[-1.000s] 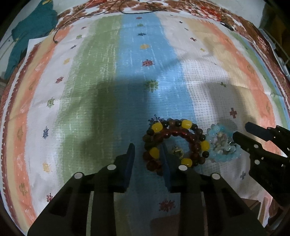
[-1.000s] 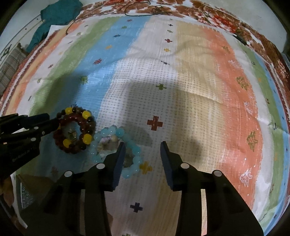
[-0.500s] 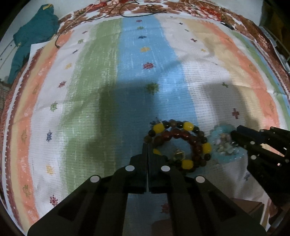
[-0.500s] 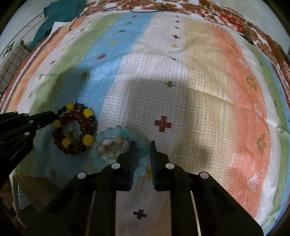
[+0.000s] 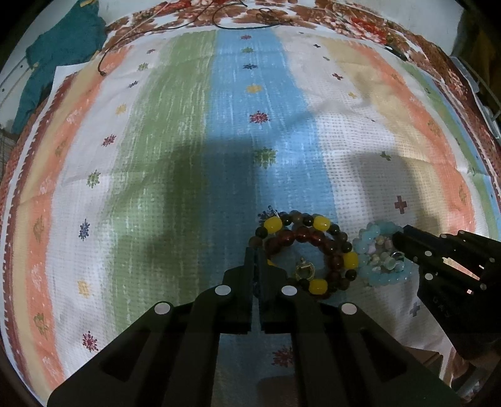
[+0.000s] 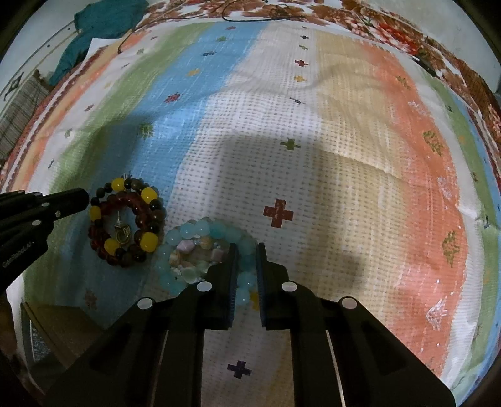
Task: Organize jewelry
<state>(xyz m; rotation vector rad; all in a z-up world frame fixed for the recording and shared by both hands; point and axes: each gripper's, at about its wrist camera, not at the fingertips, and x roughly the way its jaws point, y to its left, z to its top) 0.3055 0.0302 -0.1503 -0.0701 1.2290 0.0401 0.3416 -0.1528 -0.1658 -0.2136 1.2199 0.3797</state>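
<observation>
A dark red and brown bead bracelet with yellow beads (image 5: 308,247) lies on the striped cloth, with a small gold charm (image 5: 304,270) inside its ring. My left gripper (image 5: 256,255) is shut on its left edge; it also shows in the right wrist view (image 6: 125,225). A pale blue bead bracelet (image 6: 200,250) with mixed pastel stones lies just right of it. My right gripper (image 6: 245,253) is shut on its right side, with blue beads between the fingers. The right gripper also shows in the left wrist view (image 5: 399,238).
A striped woven cloth (image 5: 188,156) covers the surface. A teal garment (image 5: 56,59) lies at the far left corner. A dark cord (image 5: 219,18) runs along the far floral edge. A brown box corner (image 6: 56,325) shows at the near left.
Both grippers were open a second ago. Each closed on its bracelet: the left on the dark bracelet's edge, the right on the blue bracelet's side. Both cameras now sit a little higher.
</observation>
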